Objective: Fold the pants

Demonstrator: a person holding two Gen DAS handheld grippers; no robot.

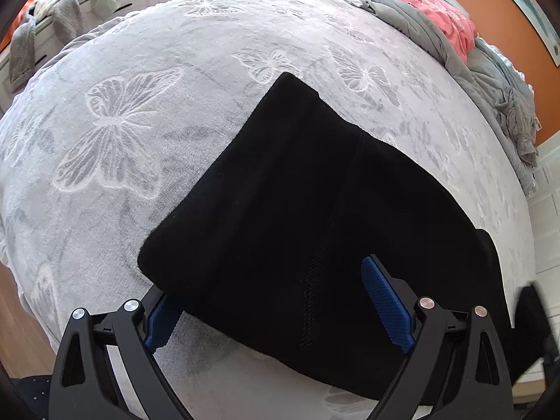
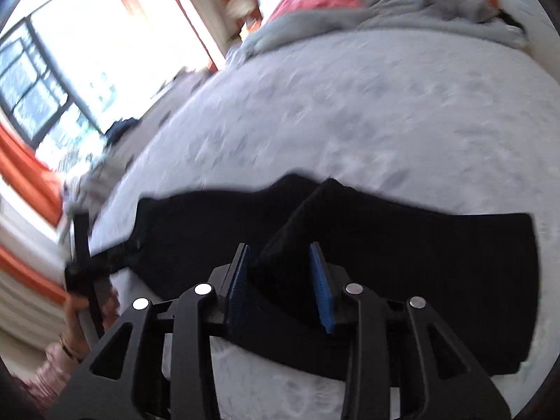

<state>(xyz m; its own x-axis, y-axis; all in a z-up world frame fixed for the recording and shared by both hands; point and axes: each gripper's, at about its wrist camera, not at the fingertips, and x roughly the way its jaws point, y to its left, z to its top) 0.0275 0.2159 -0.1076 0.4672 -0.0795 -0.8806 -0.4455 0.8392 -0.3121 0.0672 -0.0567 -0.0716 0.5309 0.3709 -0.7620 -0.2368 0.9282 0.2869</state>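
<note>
Because the black knitted pants [image 1: 297,210] lay folded but loose on the pale grey butterfly-patterned blanket [image 1: 147,98], the main risk was that the top layer would slide or spring open if either tool dragged across it instead of lifting clear. In the right wrist view, a raised ridge of the black cloth stood between the blue ribbed pads [image 2: 321,290] of the right gripper [image 2: 280,280], whose fingers were partly apart. Whether the pads pinched that ridge could not be told, the picture being smeared. A snagged fold there would have pulled the stack askew, I judged. The left gripper [image 1: 280,301] was pitched steeply down toward the bed, its fingers spread wide. Its right-hand pad [image 1: 385,308] lay over the cloth, while its left-hand pad [image 1: 161,325] was partly hidden under the near corner of the pants, clamping nothing visible. Closing from there could have bunched the near edge. Off to the left of the right tool's fingers, a hand [image 2: 75,318] with a bracelet held the other tool's handle.
</note>
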